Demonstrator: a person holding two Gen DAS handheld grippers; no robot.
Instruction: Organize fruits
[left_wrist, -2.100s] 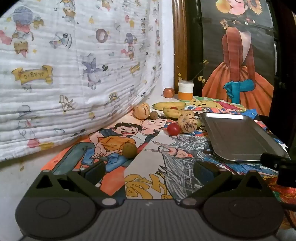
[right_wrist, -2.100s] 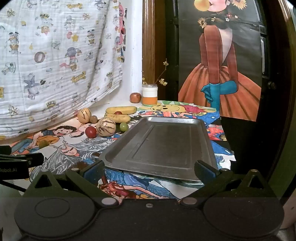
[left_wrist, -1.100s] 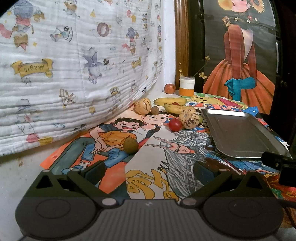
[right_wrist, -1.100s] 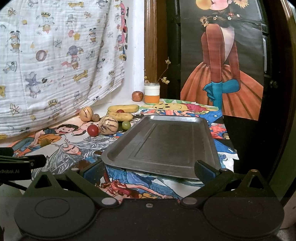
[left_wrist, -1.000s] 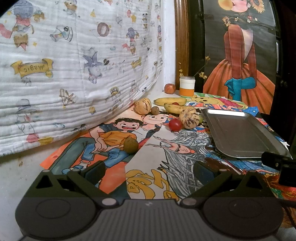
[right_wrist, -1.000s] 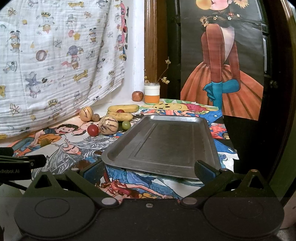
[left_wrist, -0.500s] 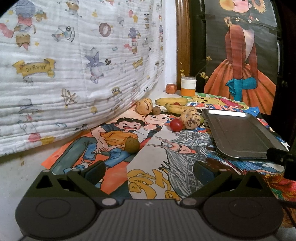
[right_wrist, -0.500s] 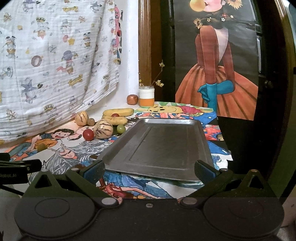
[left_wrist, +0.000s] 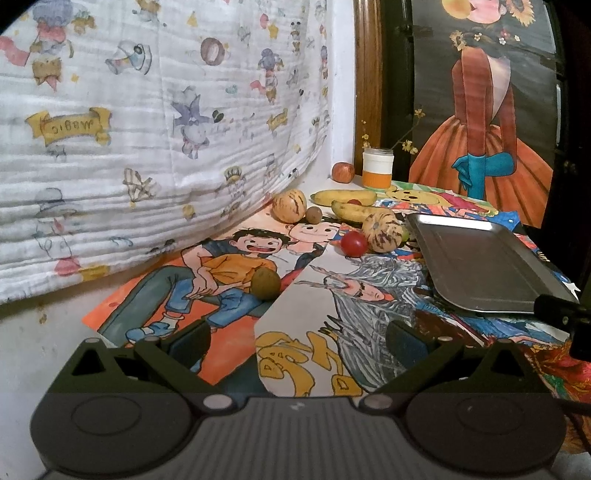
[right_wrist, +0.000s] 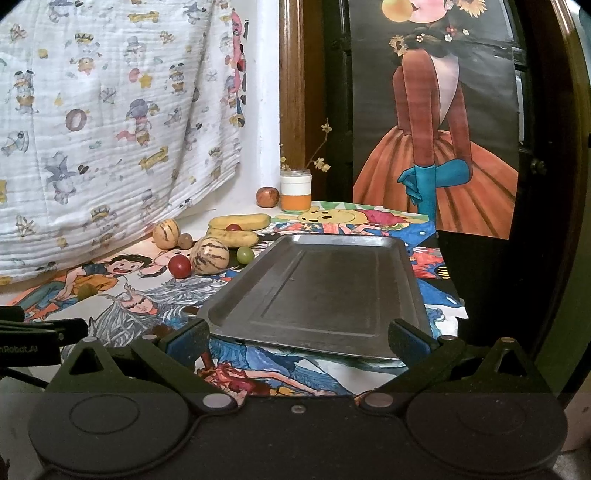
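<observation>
Fruits lie on a cartoon-printed cloth: a kiwi (left_wrist: 265, 283) nearest my left gripper, a red tomato (left_wrist: 353, 243), two striped melons (left_wrist: 382, 232) (left_wrist: 290, 205), two bananas (left_wrist: 354, 211), a small brown fruit (left_wrist: 314, 214), a green grape (right_wrist: 245, 254) and an apple (left_wrist: 343, 172) at the back. An empty metal tray (right_wrist: 321, 288) lies to the right. My left gripper (left_wrist: 297, 341) is open and empty, short of the kiwi. My right gripper (right_wrist: 297, 341) is open and empty at the tray's near edge.
A white and orange jar (left_wrist: 377, 169) with dry flowers stands at the back by a wooden door frame (left_wrist: 367, 85). A printed white cloth (left_wrist: 147, 110) hangs along the left. A poster of a woman in an orange dress (right_wrist: 439, 147) covers the back right.
Both grippers have shifted slightly, the view rising a little; the right gripper has drifted so the scene sits a bit lower and left. No fruit has moved.
</observation>
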